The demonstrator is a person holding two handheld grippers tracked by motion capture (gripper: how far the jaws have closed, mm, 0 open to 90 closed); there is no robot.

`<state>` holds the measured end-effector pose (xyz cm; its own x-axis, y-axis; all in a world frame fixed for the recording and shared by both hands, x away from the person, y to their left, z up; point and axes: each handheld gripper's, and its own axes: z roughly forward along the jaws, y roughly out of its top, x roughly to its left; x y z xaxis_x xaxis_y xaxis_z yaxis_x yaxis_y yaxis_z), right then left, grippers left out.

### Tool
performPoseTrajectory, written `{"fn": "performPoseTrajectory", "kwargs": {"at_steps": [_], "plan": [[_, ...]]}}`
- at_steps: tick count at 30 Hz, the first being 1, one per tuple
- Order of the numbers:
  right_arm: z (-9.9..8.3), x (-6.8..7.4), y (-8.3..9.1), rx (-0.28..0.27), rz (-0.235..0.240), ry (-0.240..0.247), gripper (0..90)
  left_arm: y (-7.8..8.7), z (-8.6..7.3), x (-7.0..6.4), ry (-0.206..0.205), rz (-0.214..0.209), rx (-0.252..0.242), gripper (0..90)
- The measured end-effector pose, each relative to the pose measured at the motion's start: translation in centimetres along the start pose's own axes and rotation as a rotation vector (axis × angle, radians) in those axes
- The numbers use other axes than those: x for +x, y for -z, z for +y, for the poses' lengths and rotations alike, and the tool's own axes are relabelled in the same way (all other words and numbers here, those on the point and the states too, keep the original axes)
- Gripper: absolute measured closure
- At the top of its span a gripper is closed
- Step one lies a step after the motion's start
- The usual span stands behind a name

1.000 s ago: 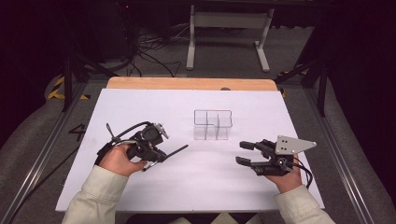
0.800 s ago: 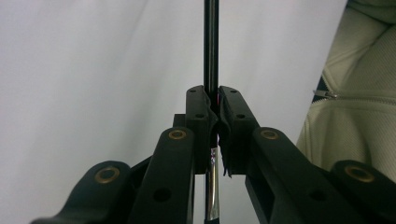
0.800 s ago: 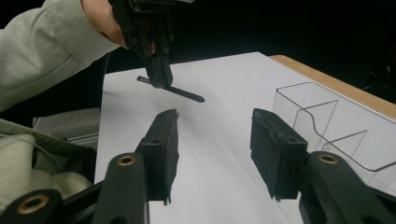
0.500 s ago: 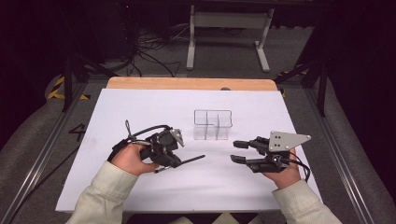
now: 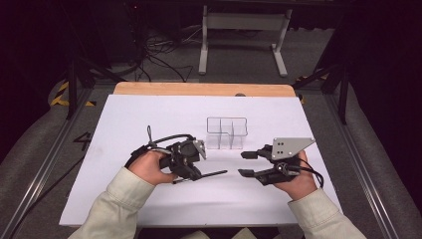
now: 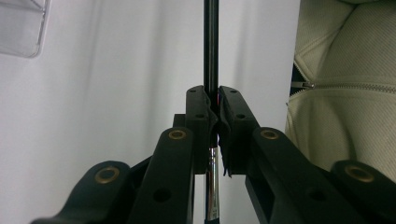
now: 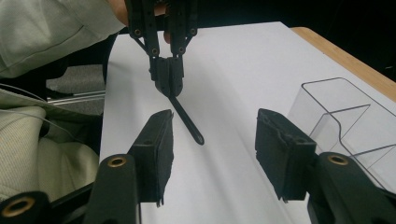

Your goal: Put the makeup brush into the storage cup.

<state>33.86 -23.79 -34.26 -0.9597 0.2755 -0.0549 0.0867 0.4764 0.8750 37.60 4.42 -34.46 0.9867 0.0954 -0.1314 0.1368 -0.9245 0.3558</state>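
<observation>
The left gripper (image 5: 199, 172) carried its pen (image 5: 209, 175) toward the right gripper (image 5: 245, 164).

A white sheet (image 5: 149, 119) is seen over the bench (image 5: 199, 89), whose far edge is light wood. Both hand-held grippers, left (image 5: 199, 167) and right (image 5: 245, 164), are black, with brass-coloured rivets. The pen (image 5: 211, 174) is black with a silvery section. The organiser (image 5: 227, 132) is clear. The sleeves (image 5: 114, 209) are cream.
</observation>
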Motion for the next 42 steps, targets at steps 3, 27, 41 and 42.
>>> {"fn": "performPoseTrajectory", "kwargs": {"at_steps": [3,27,41,42], "plan": [[0.2,0.1,0.0,0.018,0.010,0.005,50.5,-0.6,0.7,-0.1,-0.022,0.007,0.014,83.3],[0.2,0.3,-3.2,0.171,0.123,-0.021,56.6,-2.6,2.8,-1.2,-0.121,-0.037,0.068,83.3],[0.2,0.9,-5.4,0.334,0.170,-0.022,64.1,-3.3,3.3,-1.7,-0.150,-0.035,0.090,83.3],[0.2,0.9,-5.7,0.355,0.174,-0.022,64.6,-3.4,3.3,-1.7,-0.154,-0.032,0.094,83.3]]}}
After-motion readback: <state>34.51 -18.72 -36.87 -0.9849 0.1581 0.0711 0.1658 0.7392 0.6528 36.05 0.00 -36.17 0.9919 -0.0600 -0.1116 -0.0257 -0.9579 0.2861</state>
